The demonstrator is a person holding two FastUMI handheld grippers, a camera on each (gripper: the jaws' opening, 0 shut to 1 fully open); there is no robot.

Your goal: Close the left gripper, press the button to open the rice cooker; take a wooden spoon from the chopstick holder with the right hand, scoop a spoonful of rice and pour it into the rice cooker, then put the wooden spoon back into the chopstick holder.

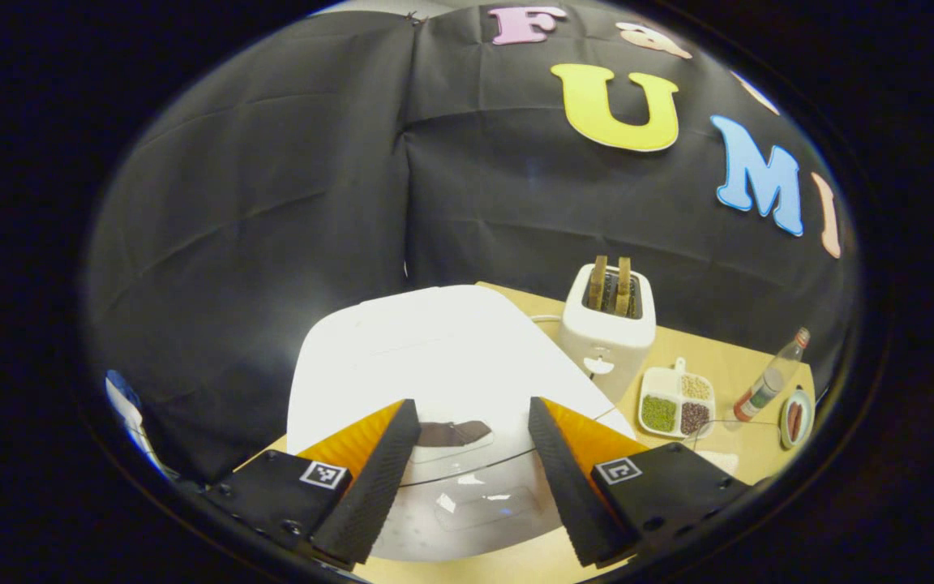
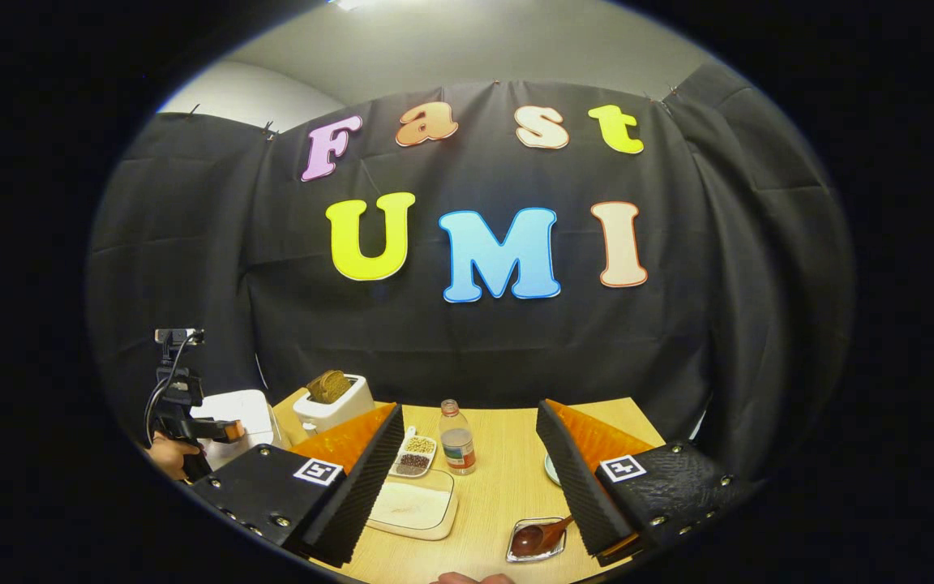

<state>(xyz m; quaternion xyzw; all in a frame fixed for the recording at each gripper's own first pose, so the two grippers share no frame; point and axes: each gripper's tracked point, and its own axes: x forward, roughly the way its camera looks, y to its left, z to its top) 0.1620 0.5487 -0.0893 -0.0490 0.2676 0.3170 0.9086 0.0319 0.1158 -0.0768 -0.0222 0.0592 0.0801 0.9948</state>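
Note:
In the left gripper view, the white rice cooker [image 1: 434,349] sits right below me with its lid down. Its dark button [image 1: 455,433] lies between and just beyond my fingertips. My left gripper [image 1: 473,410] is open above the cooker's front, holding nothing. In the right gripper view, a brown wooden spoon [image 2: 541,535] rests in a small shiny holder [image 2: 516,553] near the table's front edge, beside my right finger. My right gripper [image 2: 469,414] is open and empty above the table. A clear box of rice [image 2: 414,504] lies by my left finger. The rice cooker [image 2: 232,412] and left gripper [image 2: 183,415] stand far left.
A white toaster [image 1: 609,324] with bread stands behind the cooker. To its right are a divided dish of beans [image 1: 676,403], a bottle [image 1: 771,377] and a small plate [image 1: 795,418]. In the right gripper view the bottle [image 2: 457,438] stands mid-table. A hand [image 2: 163,454] holds the left gripper.

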